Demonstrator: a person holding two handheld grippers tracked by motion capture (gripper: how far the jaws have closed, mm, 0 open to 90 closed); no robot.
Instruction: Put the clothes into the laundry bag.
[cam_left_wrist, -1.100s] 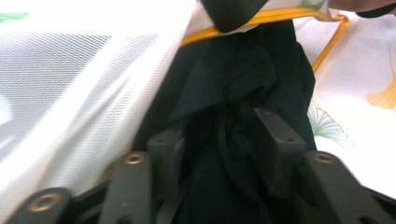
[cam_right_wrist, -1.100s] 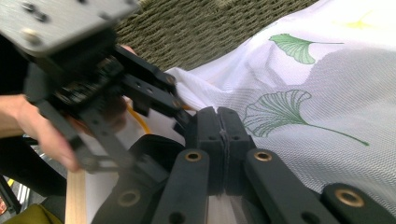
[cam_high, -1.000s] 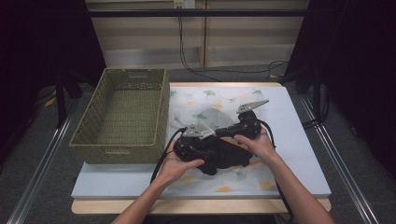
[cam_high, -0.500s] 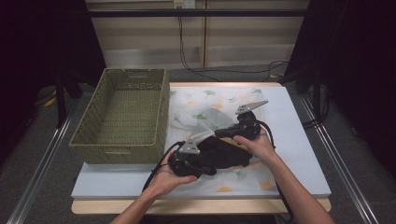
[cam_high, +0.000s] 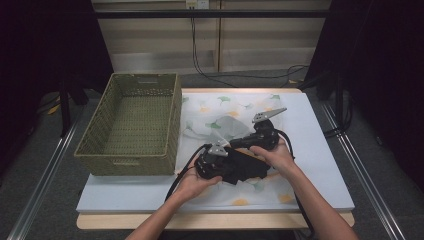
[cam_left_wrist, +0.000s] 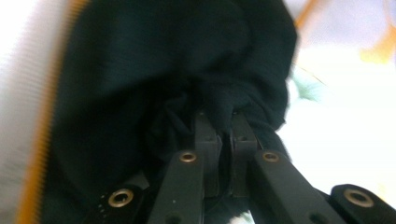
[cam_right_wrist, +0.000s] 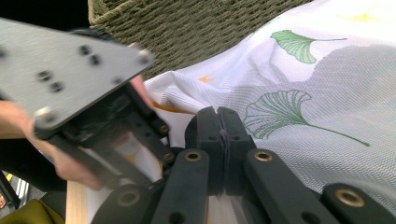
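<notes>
Black garment (cam_high: 240, 170): soft, limp, light; best pinched at an edge fold. My left claw (cam_left_wrist: 224, 133) has just closed, bunching it. Right claw (cam_right_wrist: 219, 135) clamped shut, pinching thin fabric beside it.

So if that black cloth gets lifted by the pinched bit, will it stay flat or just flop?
It would probably flop: the black cloth bunches into soft folds where the left tool, whose jaws have just been closing, pinches it. It looks light, since a small pinch gathers it. It likely won't slip, with fabric wedged between the pads.
</notes>
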